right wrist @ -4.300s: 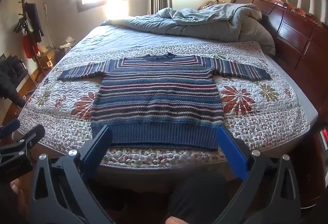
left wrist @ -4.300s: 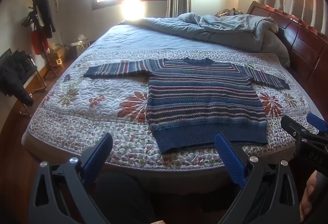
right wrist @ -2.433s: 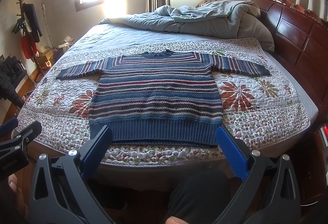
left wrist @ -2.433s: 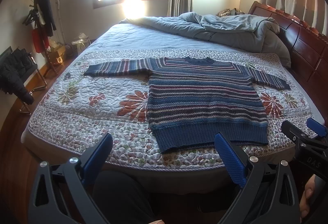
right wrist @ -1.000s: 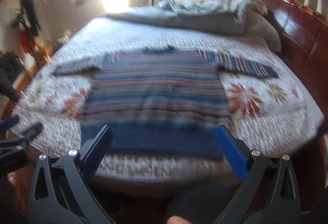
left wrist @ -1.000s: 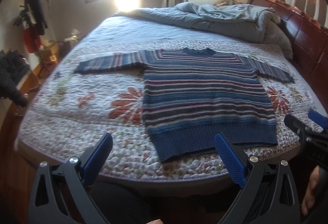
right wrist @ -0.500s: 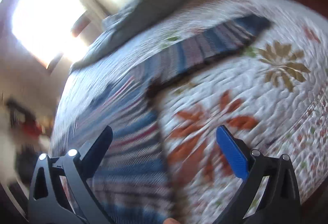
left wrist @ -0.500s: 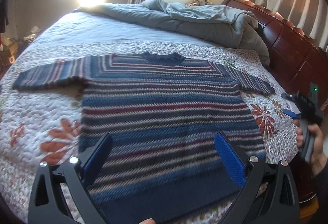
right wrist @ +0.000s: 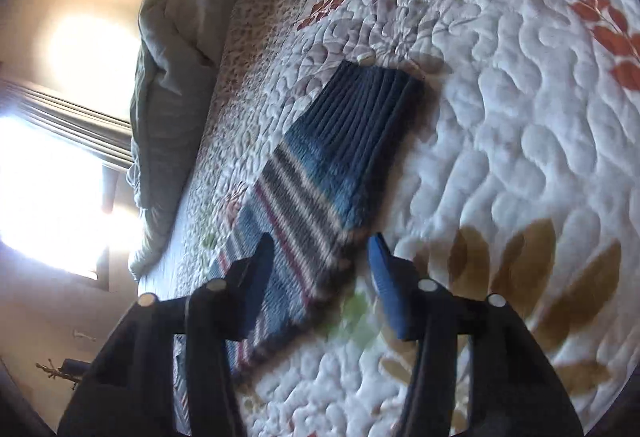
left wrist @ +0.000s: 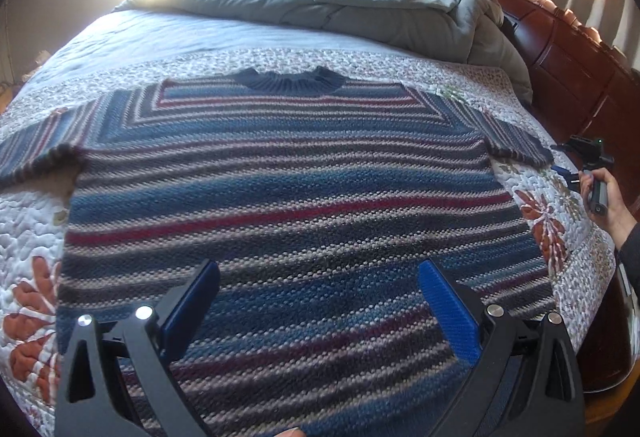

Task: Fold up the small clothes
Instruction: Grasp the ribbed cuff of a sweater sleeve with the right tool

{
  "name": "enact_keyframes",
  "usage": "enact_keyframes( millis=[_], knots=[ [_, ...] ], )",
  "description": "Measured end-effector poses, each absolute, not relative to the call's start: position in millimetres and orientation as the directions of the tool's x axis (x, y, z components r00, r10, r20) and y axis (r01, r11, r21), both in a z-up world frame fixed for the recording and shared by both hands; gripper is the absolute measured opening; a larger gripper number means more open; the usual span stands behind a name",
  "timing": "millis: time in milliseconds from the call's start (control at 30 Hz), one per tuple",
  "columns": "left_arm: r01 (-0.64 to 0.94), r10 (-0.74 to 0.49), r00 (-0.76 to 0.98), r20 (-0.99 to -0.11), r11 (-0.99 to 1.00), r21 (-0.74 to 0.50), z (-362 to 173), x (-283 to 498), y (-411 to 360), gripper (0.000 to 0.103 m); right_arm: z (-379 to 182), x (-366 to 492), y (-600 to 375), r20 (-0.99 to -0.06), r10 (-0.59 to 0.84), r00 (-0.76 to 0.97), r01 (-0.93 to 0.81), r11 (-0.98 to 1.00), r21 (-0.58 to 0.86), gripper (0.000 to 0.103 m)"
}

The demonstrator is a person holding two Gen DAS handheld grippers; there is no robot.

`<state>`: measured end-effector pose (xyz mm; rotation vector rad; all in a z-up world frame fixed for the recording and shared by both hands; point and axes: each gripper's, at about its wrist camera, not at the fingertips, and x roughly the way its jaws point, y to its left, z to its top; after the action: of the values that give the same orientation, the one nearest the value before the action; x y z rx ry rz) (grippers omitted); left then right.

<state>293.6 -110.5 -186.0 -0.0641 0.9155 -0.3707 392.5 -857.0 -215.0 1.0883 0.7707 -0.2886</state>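
No legible text; R tongs (right wrist: 320, 269) open over sweater (left wrist: 280, 197) cuff

Count: one striped knit sweater (left wrist: 280, 197), two sleeves, lying flat on one floral quilt (left wrist: 24, 221). One grey duvet (left wrist: 360, 13) beyond the quilt. Two grippers: left gripper (left wrist: 320, 301), right gripper (right wrist: 320, 277).

The bed (left wrist: 168, 37) is covered by a white quilt (left wrist: 28, 221) stitched with red and tan flowers and edged by a speckled border. A striped blue, grey and red sweater (left wrist: 280, 197) is spread flat on the quilt, collar toward the far side, sleeves laid out to the left and right. A rumpled grey-blue duvet (left wrist: 360, 13) is heaped along the far right of the bed, against the dark wooden headboard (left wrist: 568, 49).
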Motion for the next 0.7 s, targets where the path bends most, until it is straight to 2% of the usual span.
enact_keyframes(
  millis=[100, 467, 500, 533, 567, 600, 700],
  knots=[
    [0.299, -0.345, 0.544, -0.765, 0.931, -0.208, -191, 295, -117, 0.099, -220, 393, -873, -0.693, 0.125, 0.710, 0.598, 0.411, 0.688, 0.057],
    [0.296, -0.350, 0.567, -0.745, 0.931, -0.212, -188, 299, -108, 0.099, -216, 435, -882, -0.745, 0.035, 0.666, 0.634, 0.501, 0.589, 0.060],
    [0.288, -0.345, 0.569, -0.747, 0.934, -0.212, -190, 300, -104, 0.099, -214, 434, -880, -0.750, 0.030, 0.661, 0.635, 0.509, 0.581, 0.044],
    [0.281, -0.342, 0.567, -0.749, 0.936, -0.213, -192, 300, -101, 0.099, -210, 436, -878, -0.757, 0.025, 0.653, 0.636, 0.525, 0.566, 0.035],
    [0.271, -0.337, 0.566, -0.752, 0.938, -0.215, -194, 301, -97, 0.099, -206, 438, -875, -0.761, 0.011, 0.649, 0.636, 0.540, 0.551, 0.022],
    [0.263, -0.336, 0.566, -0.753, 0.939, -0.221, -195, 301, -93, 0.099, -198, 440, -871, -0.758, -0.007, 0.652, 0.630, 0.562, 0.536, 0.015],
    [0.248, -0.345, 0.566, -0.749, 0.937, -0.245, -198, 302, -82, 0.099, -169, 442, -852, -0.735, -0.025, 0.677, 0.586, 0.623, 0.518, 0.013]
  ],
)
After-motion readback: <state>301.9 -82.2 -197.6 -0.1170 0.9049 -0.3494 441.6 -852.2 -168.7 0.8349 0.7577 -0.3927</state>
